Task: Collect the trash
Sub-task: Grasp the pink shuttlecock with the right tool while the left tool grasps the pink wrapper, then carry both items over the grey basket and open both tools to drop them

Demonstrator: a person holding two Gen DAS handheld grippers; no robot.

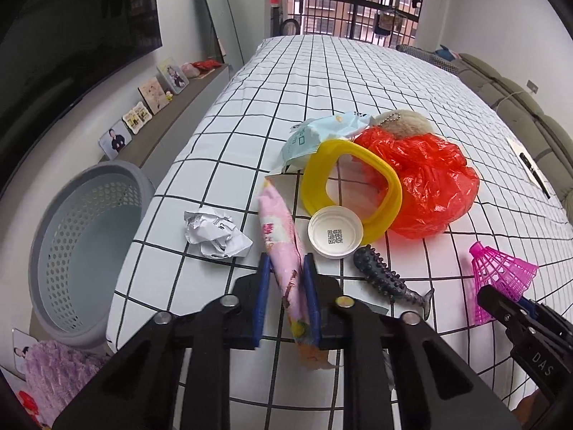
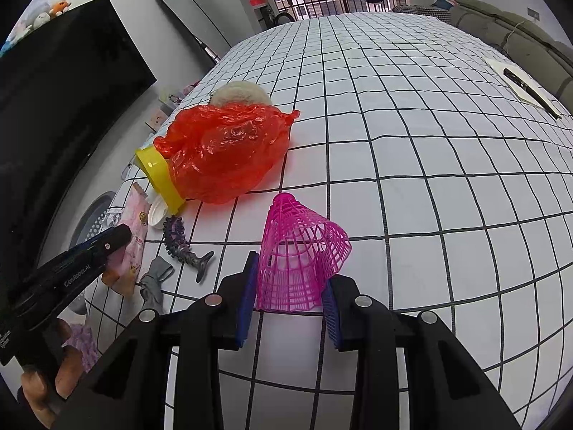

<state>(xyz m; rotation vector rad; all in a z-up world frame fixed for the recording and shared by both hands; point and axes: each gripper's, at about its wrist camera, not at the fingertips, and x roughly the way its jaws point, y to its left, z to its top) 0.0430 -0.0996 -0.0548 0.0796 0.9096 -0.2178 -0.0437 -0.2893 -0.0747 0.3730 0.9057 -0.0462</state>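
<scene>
Left claw (image 1: pixel 286 286): I've clamped the pink wrapper (image 1: pixel 281 229); bin (image 1: pixel 86 243) waits at nine o'clock.
Right claw (image 2: pixel 292 286): grips shuttlecock (image 2: pixel 301 251), ready for binning.

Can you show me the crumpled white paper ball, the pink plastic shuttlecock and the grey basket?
Crumpled white paper ball (image 1: pixel 214 233): left wrist view, its middle.
Pink plastic shuttlecock (image 2: pixel 299 254): right wrist view, mesh skirt.
Grey perforated basket (image 1: pixel 77 236): left wrist view, inner wall.

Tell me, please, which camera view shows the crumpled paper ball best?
The left wrist view: the crumpled paper ball lies in full sight on the checked cloth, left of the pink wrapper. In the right wrist view I cannot make it out.
</scene>
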